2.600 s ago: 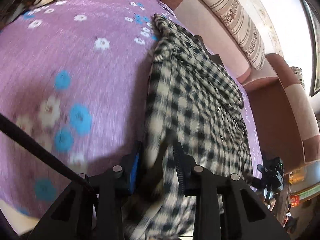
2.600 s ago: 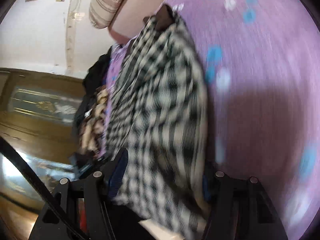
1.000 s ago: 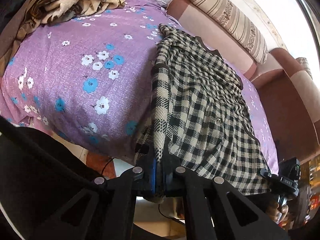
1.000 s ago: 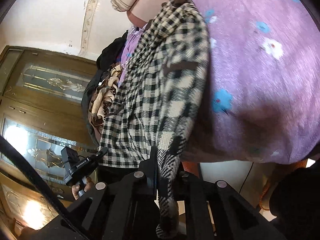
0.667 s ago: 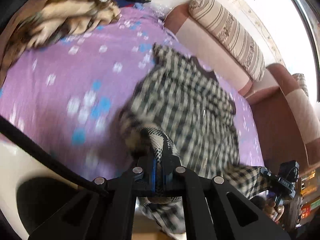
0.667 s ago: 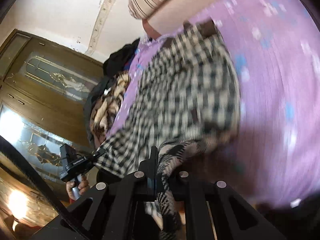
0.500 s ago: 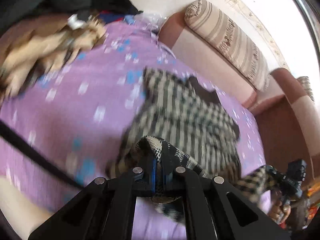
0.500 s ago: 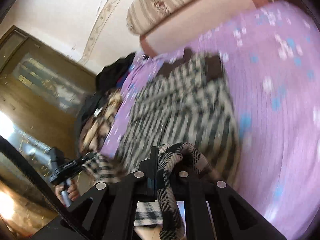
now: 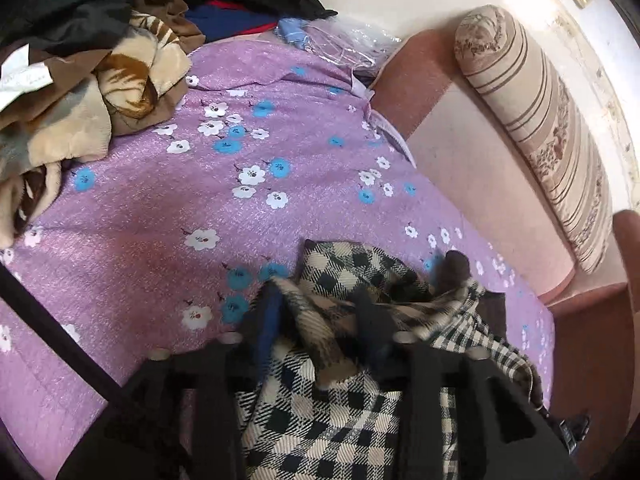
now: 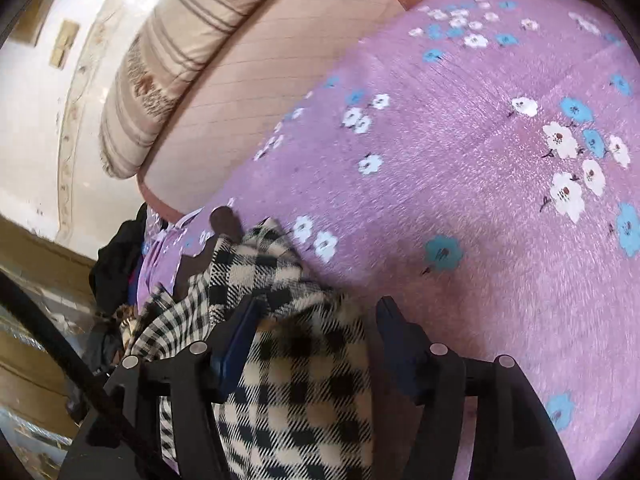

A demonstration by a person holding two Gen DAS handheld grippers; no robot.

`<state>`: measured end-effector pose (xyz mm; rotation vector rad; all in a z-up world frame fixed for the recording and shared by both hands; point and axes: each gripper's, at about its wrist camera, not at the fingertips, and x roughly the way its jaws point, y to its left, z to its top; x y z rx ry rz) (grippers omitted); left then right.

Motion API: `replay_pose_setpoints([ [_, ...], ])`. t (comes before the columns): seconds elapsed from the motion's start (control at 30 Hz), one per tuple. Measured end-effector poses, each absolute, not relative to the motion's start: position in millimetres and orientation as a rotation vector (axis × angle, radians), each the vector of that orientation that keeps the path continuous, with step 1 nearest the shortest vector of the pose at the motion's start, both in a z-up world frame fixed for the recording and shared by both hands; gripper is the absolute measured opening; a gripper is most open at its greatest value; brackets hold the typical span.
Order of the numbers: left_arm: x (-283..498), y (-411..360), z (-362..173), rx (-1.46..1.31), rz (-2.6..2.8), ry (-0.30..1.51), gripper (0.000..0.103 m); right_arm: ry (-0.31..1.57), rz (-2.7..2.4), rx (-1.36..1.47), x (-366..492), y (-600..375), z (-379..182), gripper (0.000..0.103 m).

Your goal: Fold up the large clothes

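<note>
The checked shirt [image 9: 320, 412] lies bunched on the purple flowered bed cover [image 9: 152, 248], its brown collar [image 9: 458, 268] toward the pink sofa back [image 9: 472, 184]. The left tool [image 9: 316, 328] has its jaws spread, with checked cloth heaped between them. The right tool [image 10: 316, 328] also stands parted over the shirt [image 10: 296, 392]. A pile of blankets [image 9: 80, 112] sits well apart

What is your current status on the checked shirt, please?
Left gripper open, right gripper open, cloth between the jaws of both. Checked shirt bunched on the purple sheet. Heap of clothes far off, not obstructing.
</note>
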<state>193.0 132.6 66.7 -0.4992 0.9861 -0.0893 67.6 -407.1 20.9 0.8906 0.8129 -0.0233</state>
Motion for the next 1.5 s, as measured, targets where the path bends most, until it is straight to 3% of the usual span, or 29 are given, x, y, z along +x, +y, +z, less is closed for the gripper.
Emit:
replay_pose_setpoints([
  [0.07,186.0,140.2,68.5,-0.524,-0.044,0.937,0.069,0.781,-0.044,0.88,67.5,-414.6,28.4,0.067],
  [0.1,182.6,143.4,69.2,-0.538,-0.031,0.918,0.072,0.76,-0.053,0.866,66.3,-416.1,34.6,0.067],
  [0.6,102.8,157.8,50.3,-0.494,-0.091,1.007,0.074,0.795,-0.07,0.702,31.1,-380.8,61.3,0.07],
  [0.8,64.6,162.7,37.2,-0.508,-0.142,1.012,0.078,0.844,-0.022,0.72,-24.8,-376.6,46.8,0.076],
  [1.03,48.7,193.9,17.1,-0.638,-0.137,1.017,0.079,0.938,-0.01,0.796,-67.3,-369.2,2.2,0.076],
  [1.13,40.9,198.5,14.4,-0.711,-0.182,1.006,0.085,0.912,0.012,0.862,-80.8,-367.3,-8.7,0.076],
  [1.2,42.5,197.5,13.0,-0.707,-0.186,0.999,0.085,0.896,0.028,0.865,-80.1,-364.8,-9.4,0.082],
  [1.33,57.3,189.3,11.3,-0.71,-0.251,0.989,0.093,0.867,0.088,0.906,-64.1,-365.4,-16.7,0.082],
  [1.5,88.5,159.5,3.5,-0.726,-0.425,1.042,0.094,0.844,0.222,0.955,-21.0,-363.2,-23.5,0.082],
])
